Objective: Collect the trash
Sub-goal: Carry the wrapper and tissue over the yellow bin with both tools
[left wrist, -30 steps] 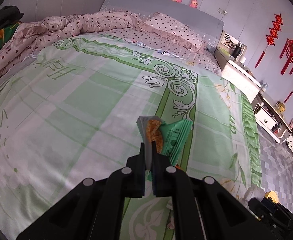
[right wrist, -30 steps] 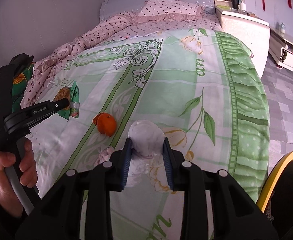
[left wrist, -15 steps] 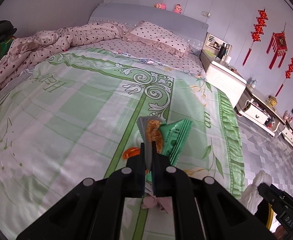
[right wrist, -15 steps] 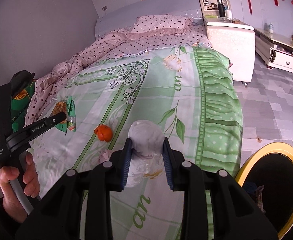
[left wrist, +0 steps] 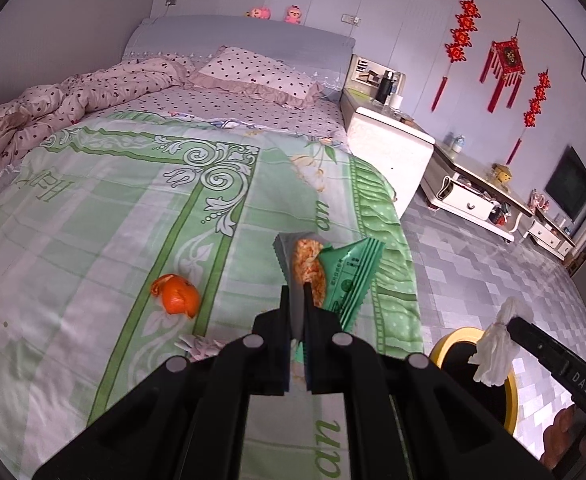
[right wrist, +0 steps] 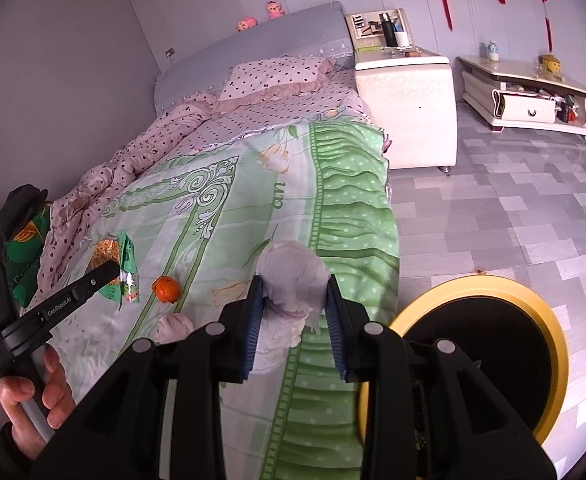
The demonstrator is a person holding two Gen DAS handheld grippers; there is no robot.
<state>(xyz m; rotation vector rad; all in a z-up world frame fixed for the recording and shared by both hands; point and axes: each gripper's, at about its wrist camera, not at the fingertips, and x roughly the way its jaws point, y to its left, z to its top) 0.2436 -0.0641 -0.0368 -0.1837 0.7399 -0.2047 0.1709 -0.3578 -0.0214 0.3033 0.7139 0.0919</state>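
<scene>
My left gripper (left wrist: 298, 296) is shut on snack wrappers (left wrist: 325, 272), one clear with orange crumbs and one green, held above the green bedspread (left wrist: 93, 220). In the right wrist view that gripper (right wrist: 111, 270) and its wrappers (right wrist: 123, 264) hang at the left. My right gripper (right wrist: 295, 292) is shut on a crumpled white tissue (right wrist: 293, 276) near the bed's foot corner; the tissue (left wrist: 497, 344) also shows at the lower right of the left wrist view. An orange peel (left wrist: 177, 294) and a small pinkish tissue wad (right wrist: 173, 326) lie on the bed.
A yellow-rimmed black bin (right wrist: 489, 344) stands on the grey tiled floor beside the bed's foot. A white nightstand (right wrist: 405, 100) and a low white TV cabinet (right wrist: 525, 96) line the far wall. A person's hand (right wrist: 33, 392) grips the left tool's handle.
Both grippers have drawn back and up from the bed toward its foot, each keeping its load. The bin has come into view at the right, and the orange peel now shows in the left wrist view.
</scene>
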